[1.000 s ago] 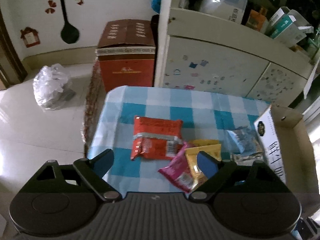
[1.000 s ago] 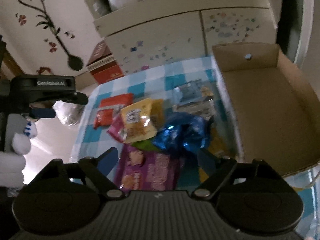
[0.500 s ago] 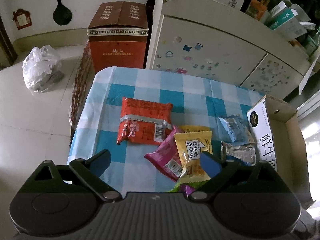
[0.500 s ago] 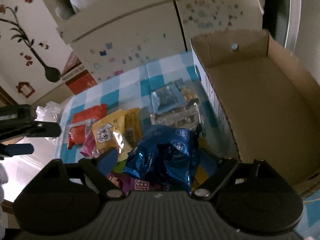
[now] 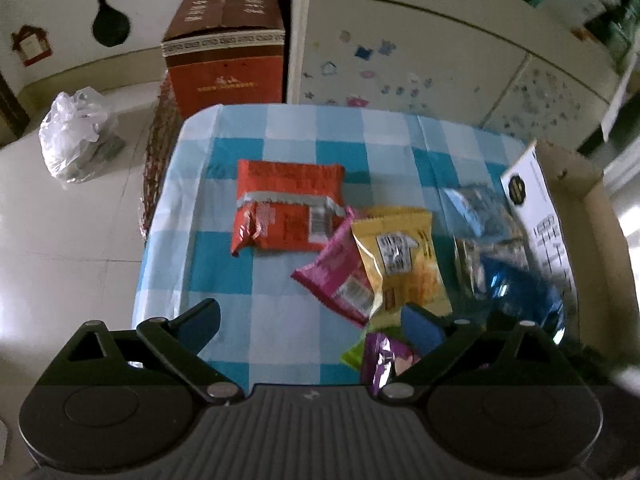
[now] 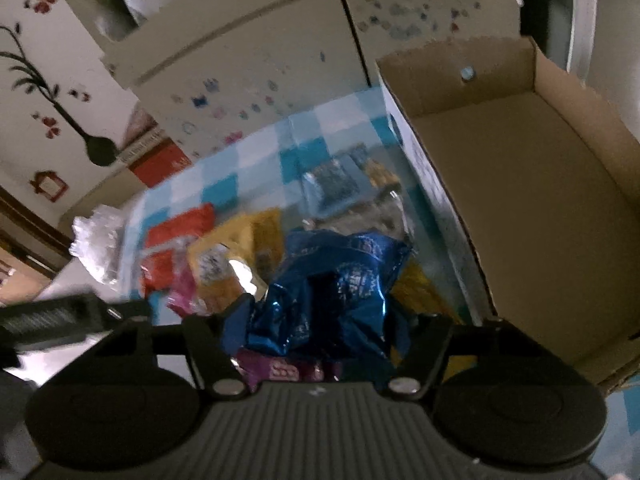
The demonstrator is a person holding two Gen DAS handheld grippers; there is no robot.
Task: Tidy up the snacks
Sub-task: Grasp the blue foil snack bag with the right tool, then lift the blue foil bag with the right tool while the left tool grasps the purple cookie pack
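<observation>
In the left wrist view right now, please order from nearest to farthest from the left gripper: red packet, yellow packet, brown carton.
From the left gripper:
1. yellow packet, just ahead, right
2. red packet, mid-table
3. brown carton, on the floor beyond the table

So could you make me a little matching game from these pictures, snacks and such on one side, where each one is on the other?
Things:
1. blue foil bag
2. orange-red packet
3. cardboard box
4. white plastic bag

Places:
A. on the floor, left of the table
B. at the table's right edge, open and holding nothing
C. between the right gripper's closed fingers
D. flat on the checked cloth, at the left of the snack pile

Pairs: 1-C, 2-D, 3-B, 4-A
</observation>
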